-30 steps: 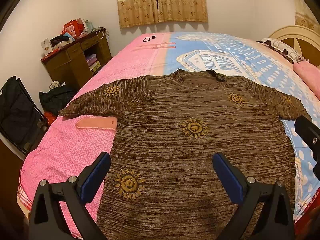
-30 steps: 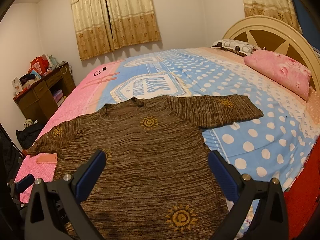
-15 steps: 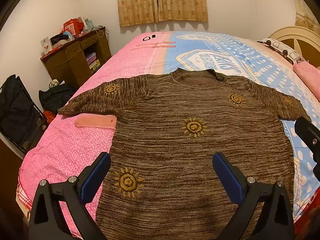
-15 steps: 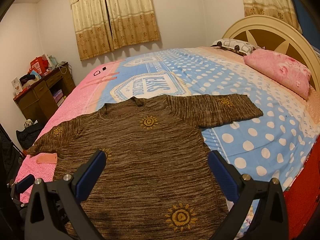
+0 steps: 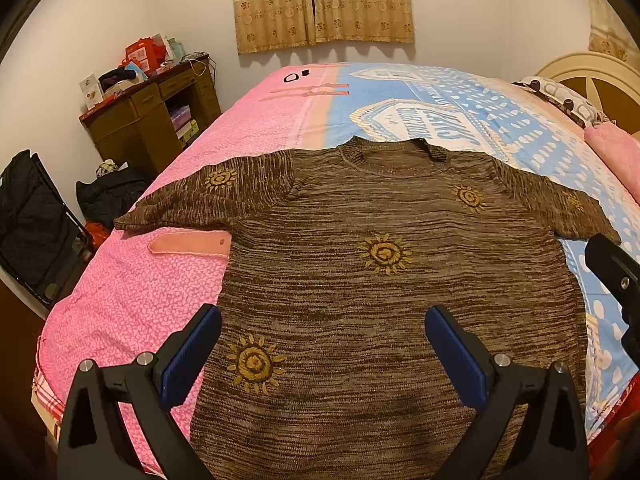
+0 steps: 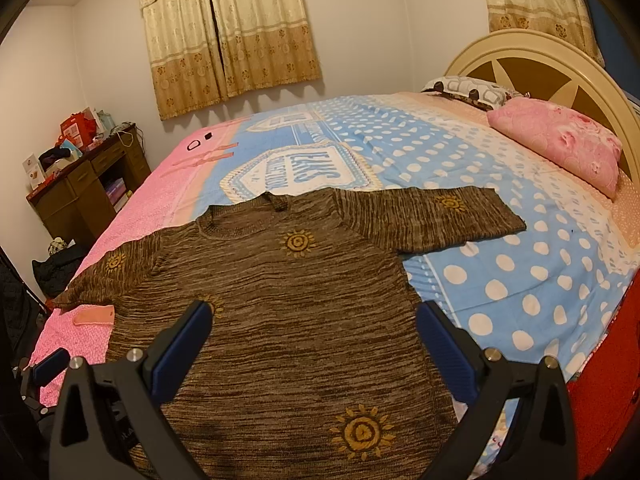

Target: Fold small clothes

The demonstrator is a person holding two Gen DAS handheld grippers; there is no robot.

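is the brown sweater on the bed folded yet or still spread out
Spread out. The sweater lies flat on the bed, both sleeves out to the sides, no fold showing.

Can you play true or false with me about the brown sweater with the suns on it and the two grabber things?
1. The brown sweater lies spread flat on the bed with both sleeves out. True.
2. The left hand-held gripper is pinching the sweater. False: it is open and holds nothing.
3. The right hand-held gripper is open too. True.
4. The sweater is already folded in half. False: it is still fully unfolded.
5. A pink pillow sits by the headboard. True.
6. The sweater has blue stars on it. False: it has yellow suns.
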